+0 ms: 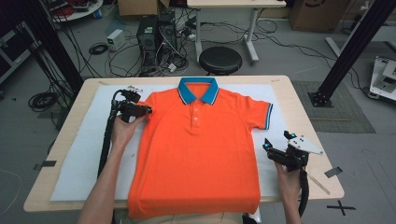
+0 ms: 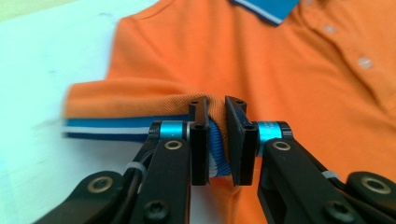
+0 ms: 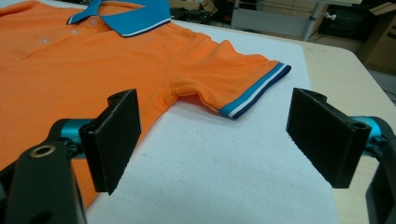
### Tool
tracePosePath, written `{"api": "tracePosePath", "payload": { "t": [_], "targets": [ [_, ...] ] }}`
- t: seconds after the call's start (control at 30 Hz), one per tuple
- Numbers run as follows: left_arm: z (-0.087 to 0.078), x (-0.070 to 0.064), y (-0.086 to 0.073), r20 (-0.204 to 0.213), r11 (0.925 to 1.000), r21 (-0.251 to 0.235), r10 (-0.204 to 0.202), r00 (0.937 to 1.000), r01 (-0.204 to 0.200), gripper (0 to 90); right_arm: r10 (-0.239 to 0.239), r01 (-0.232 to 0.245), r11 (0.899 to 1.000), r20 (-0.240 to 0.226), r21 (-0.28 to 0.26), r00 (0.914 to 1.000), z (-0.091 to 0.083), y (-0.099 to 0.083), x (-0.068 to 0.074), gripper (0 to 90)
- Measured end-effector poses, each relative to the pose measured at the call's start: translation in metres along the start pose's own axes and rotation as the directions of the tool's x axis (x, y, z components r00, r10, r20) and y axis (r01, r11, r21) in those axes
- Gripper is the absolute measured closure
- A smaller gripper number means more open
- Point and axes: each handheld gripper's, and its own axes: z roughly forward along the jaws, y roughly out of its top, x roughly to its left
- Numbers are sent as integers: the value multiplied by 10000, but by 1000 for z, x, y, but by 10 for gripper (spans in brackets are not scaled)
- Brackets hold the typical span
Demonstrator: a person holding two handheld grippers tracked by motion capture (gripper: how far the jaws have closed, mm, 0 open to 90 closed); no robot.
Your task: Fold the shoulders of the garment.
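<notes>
Left gripper (image 2: 217, 140) has its jaws nearly closed on the striped cuff of the polo shirt's (image 1: 198, 140) sleeve, folded inward at the upper left of the high view, while the shirt lies flat at the centre of the white mat (image 1: 84, 154). My right gripper (image 1: 277, 151) hangs wide open and empty at the lower right, apart from the other sleeve (image 3: 243, 79). Since I only pinch a thin bunch of ribbing, I judge a quick pull could slip it free or drag the whole shirt askew.
</notes>
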Motion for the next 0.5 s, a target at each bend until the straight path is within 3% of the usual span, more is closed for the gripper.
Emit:
{"api": "tracePosePath", "payload": {
  "t": [0.1,0.23,0.33,0.37,0.4,0.5],
  "targets": [
    [8,-6,0,52,9999,139,93,9999,-94,810,3,-3,10000,-1,2,10000,0,0,0,184],
    [19,-18,1,492,9993,234,293,9984,-304,837,-56,56,10000,-12,5,10000,0,0,0,184],
    [29,-33,3,724,9959,374,796,9942,-824,840,-30,30,10000,-15,66,10000,1,0,1,184],
    [29,-33,3,724,9959,374,796,9942,-824,840,-30,30,10000,-15,66,10000,1,0,1,184],
    [35,-42,3,804,9912,578,1144,9902,-1192,841,-19,19,9999,-6,103,10000,1,0,1,184],
    [42,-49,2,872,9867,818,1336,9872,-1407,839,-67,67,9999,7,103,10000,1,0,1,184]
  ]
}}
